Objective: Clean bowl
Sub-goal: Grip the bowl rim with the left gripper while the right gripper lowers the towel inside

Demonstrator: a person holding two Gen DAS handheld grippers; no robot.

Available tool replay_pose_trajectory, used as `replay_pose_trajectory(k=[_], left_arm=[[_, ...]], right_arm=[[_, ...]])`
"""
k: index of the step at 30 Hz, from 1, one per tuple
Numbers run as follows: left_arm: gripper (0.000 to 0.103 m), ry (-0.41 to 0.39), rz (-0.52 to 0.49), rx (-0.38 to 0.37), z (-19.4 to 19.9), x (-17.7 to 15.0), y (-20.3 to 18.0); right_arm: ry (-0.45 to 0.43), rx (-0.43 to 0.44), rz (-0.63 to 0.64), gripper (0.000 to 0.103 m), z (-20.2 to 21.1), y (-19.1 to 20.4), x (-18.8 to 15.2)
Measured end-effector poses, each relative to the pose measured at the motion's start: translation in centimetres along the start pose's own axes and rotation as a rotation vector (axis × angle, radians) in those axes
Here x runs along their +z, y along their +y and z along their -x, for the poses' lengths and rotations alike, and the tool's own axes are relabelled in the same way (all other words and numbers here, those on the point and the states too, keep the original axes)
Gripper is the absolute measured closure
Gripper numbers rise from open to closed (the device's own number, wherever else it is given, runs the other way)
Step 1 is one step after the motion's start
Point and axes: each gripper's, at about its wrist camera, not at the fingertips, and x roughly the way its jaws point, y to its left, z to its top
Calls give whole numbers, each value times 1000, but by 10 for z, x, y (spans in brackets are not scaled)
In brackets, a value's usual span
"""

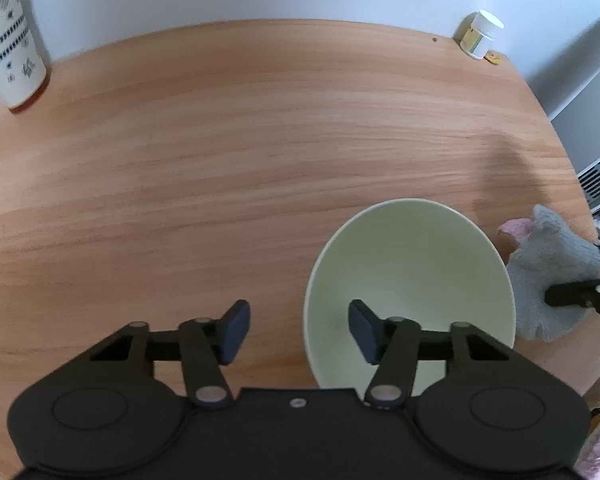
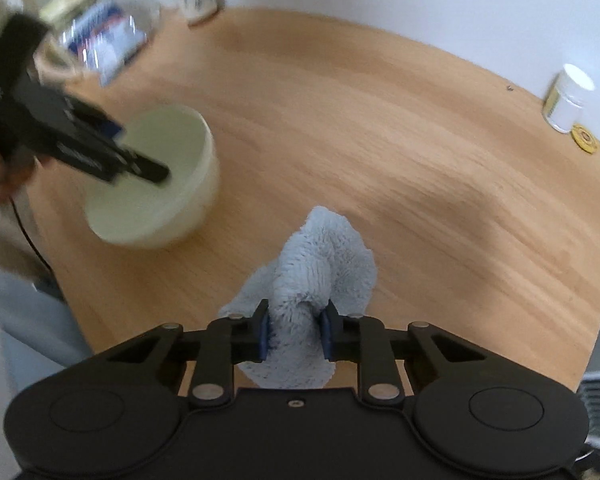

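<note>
The bowl (image 1: 410, 292) stood on the bench (image 1: 220, 160), straddled at its rim by the spread left gripper (image 1: 299, 332). A cloth (image 2: 320, 276) was pinched by the right gripper (image 2: 295, 336); wiping inside seemingly remained.

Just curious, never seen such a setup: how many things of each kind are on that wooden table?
Bowl: 1
Cloth: 1, held in the right gripper
Patterned cup: 1
White-lidded jar: 1
Small yellow disc: 1
Blurred clear packet: 1
Total: 6
</note>
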Motion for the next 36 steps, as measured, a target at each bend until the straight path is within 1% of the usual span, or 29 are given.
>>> replay_pose_trajectory(k=[1,3,5,6,7,9,10,11,15,16,19,21,23,25,27,28,31,36], left_arm=[[55,-4,-2,-5,1,-1,1],[60,-4,-10,-17,2,-2,2],[68,-8,-27,-45,4,-5,3],[75,-13,-35,-55,6,-7,4],[79,-26,-53,-69,8,-8,4],[80,-25,-76,-87,9,-10,3],[85,-24,-77,-88,9,-11,3],[87,-23,-79,-90,9,-11,3],[88,-26,-90,-105,10,-15,7],[90,-27,-92,-107,10,-15,8],[90,-29,-102,-120,11,-18,11],[90,-29,-112,-128,12,-19,12],[90,-29,-137,-139,12,-20,12],[90,-32,-160,-144,14,-21,11],[90,-33,-178,-148,13,-21,8],[90,-34,-202,-151,14,-22,7],[90,-41,-233,-154,15,-23,6],[89,-56,-296,-151,18,-27,4]], right_arm=[[-34,3,-25,76,6,4,1],[-98,19,-66,76,18,11,4],[-162,33,-92,76,28,22,7],[-188,34,-95,76,32,29,9],[-209,35,-96,76,35,34,11],[-236,38,-94,76,36,43,16],[-235,38,-82,76,33,48,19],[-234,28,-65,76,29,54,24],[-208,17,-7,76,5,74,44],[-194,13,12,76,-3,79,48],[-158,8,54,76,-28,80,56],[-134,15,98,76,-44,86,62],[-132,36,142,76,-54,92,66],[-118,37,175,77,-62,95,68],[-109,45,178,78,-65,93,69],[-104,48,177,80,-68,93,71],[-94,59,169,80,-78,92,76],[-69,51,149,81,-91,89,77]])
